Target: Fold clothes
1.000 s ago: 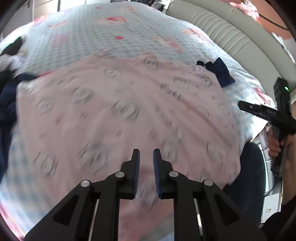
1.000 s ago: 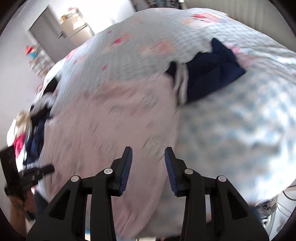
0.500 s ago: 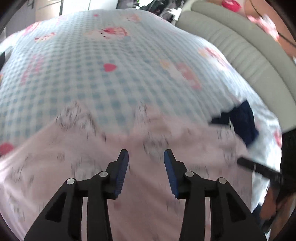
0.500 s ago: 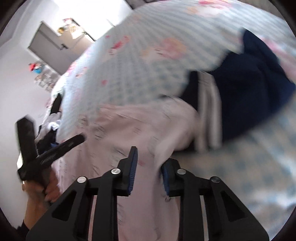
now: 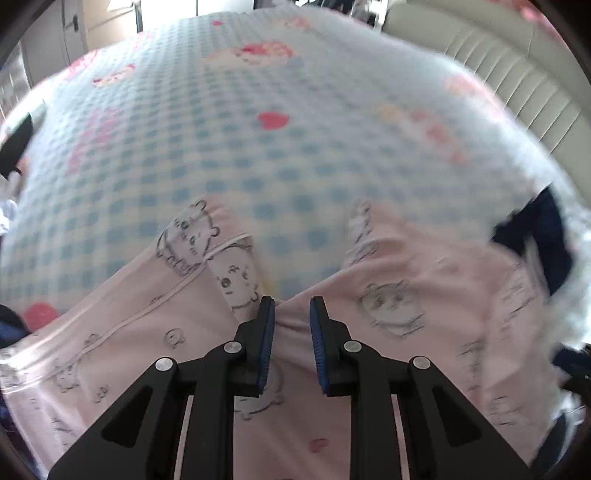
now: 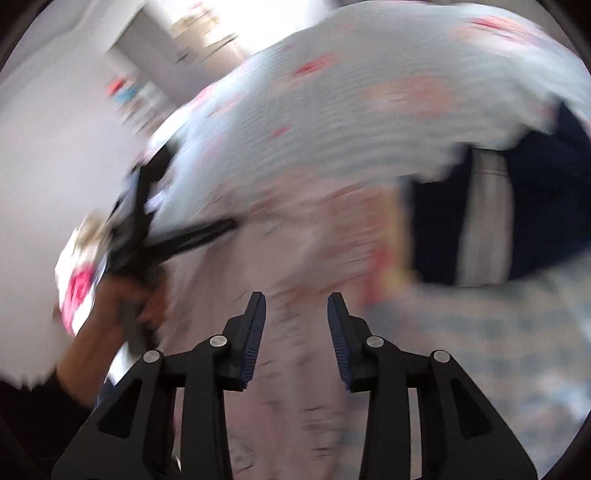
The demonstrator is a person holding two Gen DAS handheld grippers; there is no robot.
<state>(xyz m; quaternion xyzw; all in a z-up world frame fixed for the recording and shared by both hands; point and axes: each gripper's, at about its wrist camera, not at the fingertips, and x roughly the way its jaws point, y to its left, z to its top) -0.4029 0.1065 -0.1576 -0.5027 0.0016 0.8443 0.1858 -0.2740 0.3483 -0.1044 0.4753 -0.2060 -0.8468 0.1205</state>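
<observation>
Bed [image 5: 258, 155] covered by a blue-and-white checked sheet [image 5: 207, 177] printed with pink cartoon figures and red hearts. Cream padded headboard [image 5: 491, 66] with vertical channels along the bed's far right edge. Beyond the far end of the bed, pale cabinet doors [image 5: 74, 33]. White wall [image 6: 55, 155] left of the bed; bright, blurred shelving [image 6: 199, 26] above it, strongly lit.

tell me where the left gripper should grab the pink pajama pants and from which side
Probably at the crotch of the pink pajama pants, where the two legs fork. The left gripper already straddles that raised fold with open jaws, so come in low from the near side and pinch the ridge rather than the flat cloth on the checked bedsheet.
</observation>
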